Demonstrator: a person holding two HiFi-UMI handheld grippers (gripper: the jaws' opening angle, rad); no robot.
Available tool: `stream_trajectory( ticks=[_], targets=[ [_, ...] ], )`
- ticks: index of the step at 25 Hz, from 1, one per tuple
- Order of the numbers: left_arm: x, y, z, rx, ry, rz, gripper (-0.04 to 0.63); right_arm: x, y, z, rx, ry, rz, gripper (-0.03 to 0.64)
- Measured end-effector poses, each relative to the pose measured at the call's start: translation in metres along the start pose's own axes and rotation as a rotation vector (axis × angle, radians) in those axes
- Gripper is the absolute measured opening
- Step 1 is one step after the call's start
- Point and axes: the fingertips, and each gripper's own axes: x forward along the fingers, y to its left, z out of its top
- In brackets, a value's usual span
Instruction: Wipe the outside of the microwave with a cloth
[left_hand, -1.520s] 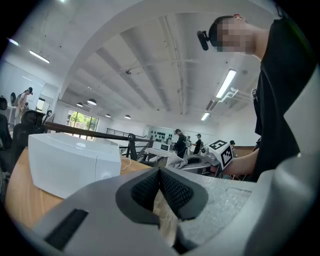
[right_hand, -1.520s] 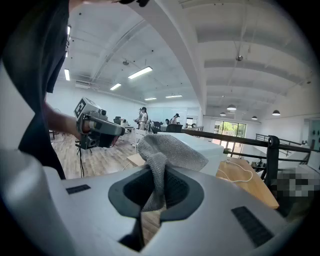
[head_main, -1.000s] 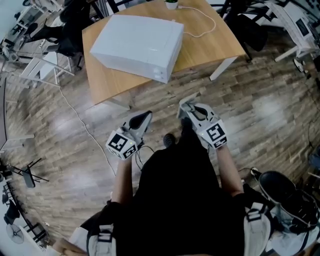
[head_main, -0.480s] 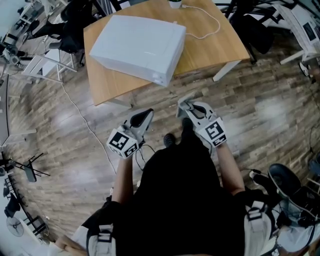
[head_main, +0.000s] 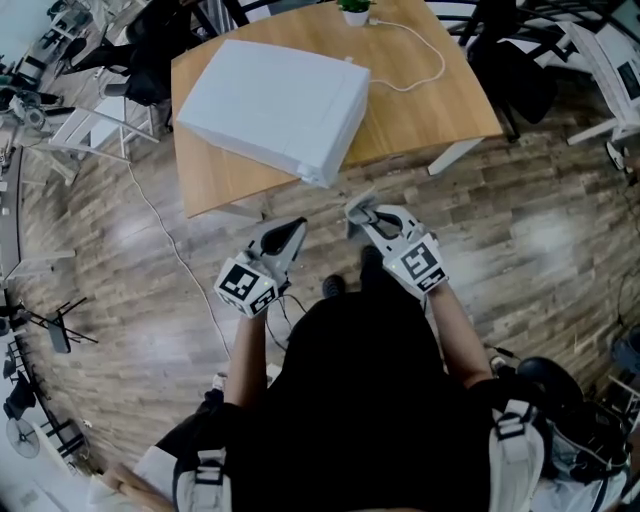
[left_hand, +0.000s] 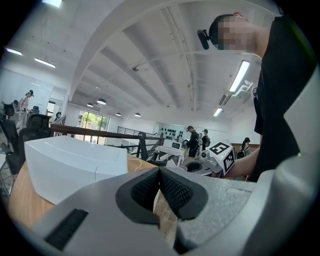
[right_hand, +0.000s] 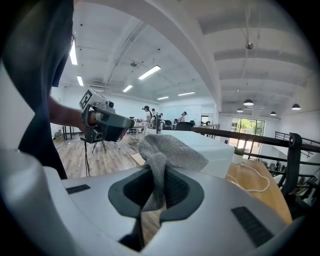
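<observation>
A white microwave (head_main: 275, 105) stands on a wooden table (head_main: 420, 105) ahead of me; it also shows as a white box (left_hand: 70, 162) in the left gripper view and behind the cloth (right_hand: 200, 145) in the right gripper view. My right gripper (head_main: 352, 210) is shut on a grey mesh cloth (right_hand: 162, 155), which sticks up from its jaws, short of the table's front edge. My left gripper (head_main: 296, 228) is shut with nothing between its pads (left_hand: 172, 190), held beside the right one over the floor.
A white cable (head_main: 415, 60) runs across the table from a small potted plant (head_main: 356, 10). Black chairs (head_main: 510, 60) stand at the table's right, racks and a tripod (head_main: 55, 340) at the left. A cord (head_main: 165, 250) trails on the wood floor. People stand far off.
Both grippers have drifted slightly forward toward the table's front edge. The cloth stays held in the right gripper.
</observation>
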Motion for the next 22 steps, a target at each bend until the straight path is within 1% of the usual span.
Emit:
stream_trajectory(
  ticks=[2, 7, 14, 16, 20, 22],
  targets=[
    [0.008, 0.0, 0.002, -0.002, 0.003, 0.014, 0.002, 0.001, -0.007, 0.0, -0.027, -0.005, 0.025, 0.028],
    [0.023, 0.001, 0.005, 0.004, 0.008, 0.055, 0.002, 0.003, -0.021, -0.012, 0.008, 0.006, 0.059, 0.028],
    [0.028, 0.002, 0.004, -0.008, 0.015, 0.133, 0.002, 0.015, -0.03, -0.016, -0.026, 0.001, 0.144, 0.028],
    [0.028, 0.002, 0.001, -0.016, 0.012, 0.154, 0.002, 0.021, -0.03, -0.019, -0.022, 0.006, 0.164, 0.028],
    [0.026, -0.001, -0.008, -0.038, 0.015, 0.187, 0.002, 0.032, -0.031, -0.021, -0.048, 0.003, 0.193, 0.028],
    [0.023, -0.003, -0.014, -0.059, 0.03, 0.195, 0.002, 0.036, -0.032, -0.024, -0.024, 0.013, 0.193, 0.028]
  ],
)
